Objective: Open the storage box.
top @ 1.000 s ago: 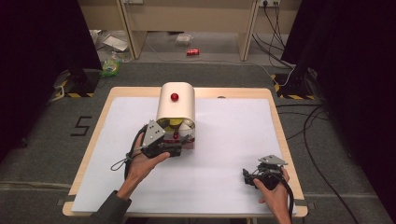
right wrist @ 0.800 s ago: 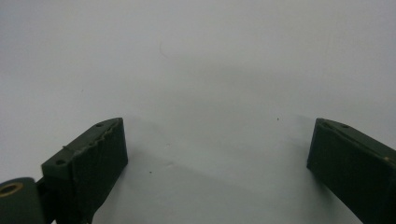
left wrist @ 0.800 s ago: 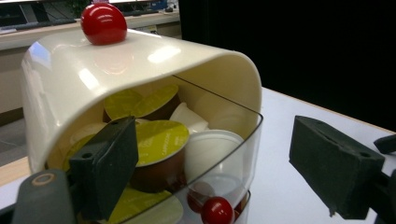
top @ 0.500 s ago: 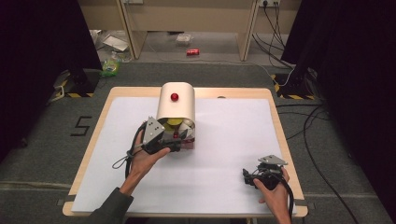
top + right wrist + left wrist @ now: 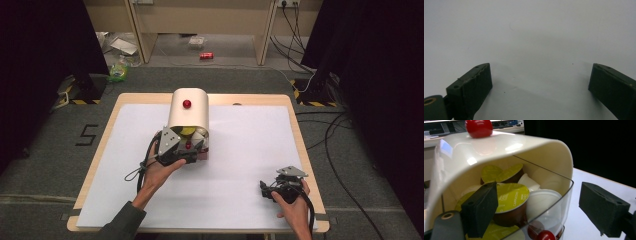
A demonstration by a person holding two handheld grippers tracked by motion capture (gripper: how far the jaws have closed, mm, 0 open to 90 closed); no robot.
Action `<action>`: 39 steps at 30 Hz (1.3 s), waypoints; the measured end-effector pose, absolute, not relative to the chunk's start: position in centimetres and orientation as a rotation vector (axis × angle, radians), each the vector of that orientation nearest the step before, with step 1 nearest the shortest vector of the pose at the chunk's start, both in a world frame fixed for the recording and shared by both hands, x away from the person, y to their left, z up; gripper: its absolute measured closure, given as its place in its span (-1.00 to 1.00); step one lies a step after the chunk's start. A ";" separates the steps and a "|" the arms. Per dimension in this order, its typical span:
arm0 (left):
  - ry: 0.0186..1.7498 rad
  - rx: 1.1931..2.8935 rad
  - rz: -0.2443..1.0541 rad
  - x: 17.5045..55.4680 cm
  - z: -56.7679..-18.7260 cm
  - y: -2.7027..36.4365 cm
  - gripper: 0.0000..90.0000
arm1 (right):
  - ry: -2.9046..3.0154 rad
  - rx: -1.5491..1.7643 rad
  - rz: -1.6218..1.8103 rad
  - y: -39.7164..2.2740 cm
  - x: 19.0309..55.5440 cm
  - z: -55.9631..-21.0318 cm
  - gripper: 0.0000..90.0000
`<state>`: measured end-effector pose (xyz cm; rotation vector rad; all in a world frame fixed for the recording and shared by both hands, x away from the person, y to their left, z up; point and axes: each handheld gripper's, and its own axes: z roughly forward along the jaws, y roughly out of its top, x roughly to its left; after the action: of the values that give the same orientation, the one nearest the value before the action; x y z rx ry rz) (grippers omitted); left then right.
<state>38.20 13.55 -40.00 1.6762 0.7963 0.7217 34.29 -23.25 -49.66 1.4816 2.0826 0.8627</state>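
A cream, round-topped capsule box (image 5: 189,116) with a red knob (image 5: 187,104) stands on the white table (image 5: 240,150). Its clear front drawer (image 5: 554,202) is pulled out and holds several coffee capsules, some with green lids (image 5: 511,196) and some white (image 5: 541,201). A small red drawer knob (image 5: 545,235) shows low at the front. My left gripper (image 5: 192,146) (image 5: 539,202) is open at the drawer's mouth, one pad (image 5: 481,210) against the green-lidded capsule, the other pad (image 5: 604,212) outside to the right. My right gripper (image 5: 272,190) (image 5: 540,72) rests open over bare table near the front right.
The table's wooden rim (image 5: 300,145) frames the white sheet. On the floor beyond lie a red can (image 5: 206,55), a green packet (image 5: 118,73) and cables (image 5: 330,130). Bare white table lies between the two grippers.
My left gripper has edged a little forward and left at the box's open front. The right gripper has stayed put.
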 end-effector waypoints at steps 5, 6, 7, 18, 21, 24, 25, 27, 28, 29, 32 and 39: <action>0.805 1.717 0.732 38.0 -40.5 13.2 -0.65 | 2.083 1.479 0.863 -23.3 34.3 -49.7 -0.89; 0.808 1.719 0.736 37.9 -40.5 13.2 -0.63 | 2.083 1.480 0.863 -23.3 34.3 -49.7 -0.89; 0.813 1.714 0.729 37.9 -40.5 13.2 -0.63 | 2.083 1.479 0.863 -23.3 34.3 -49.7 -0.89; 0.840 1.708 0.693 37.5 -40.2 13.4 -0.59 | 2.083 1.480 0.863 -23.3 34.3 -49.7 -0.89; 0.840 1.712 0.690 37.2 -40.2 13.4 -0.58 | 2.083 1.479 0.863 -23.3 34.3 -49.7 -0.89; 0.838 1.716 0.688 36.9 -40.2 13.4 -0.58 | 2.083 1.479 0.864 -23.3 34.3 -49.7 -0.89; 0.837 1.719 0.685 36.6 -40.2 13.4 -0.58 | 2.083 1.479 0.864 -23.3 34.3 -49.7 -0.89; 0.836 1.719 0.680 36.3 -40.2 13.4 -0.58 | 2.083 1.479 0.864 -23.3 34.3 -49.7 -0.89; 0.836 1.719 0.680 36.3 -40.2 13.4 -0.57 | 2.083 1.479 0.864 -23.3 34.3 -49.7 -0.89; 0.835 1.720 0.680 36.2 -40.2 13.5 -0.57 | 2.083 1.479 0.864 -23.3 34.3 -49.7 -0.89; 0.832 1.722 0.675 35.8 -40.3 13.5 -0.57 | 2.082 1.481 0.864 -23.3 34.3 -49.7 -0.89; 0.822 1.716 0.668 35.0 -40.5 13.7 -0.53 | 2.083 1.479 0.864 -23.3 34.3 -49.7 -0.89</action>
<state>34.98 13.68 -40.53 1.7162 0.8217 0.6681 34.29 -23.27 -49.66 1.4789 2.0835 0.8637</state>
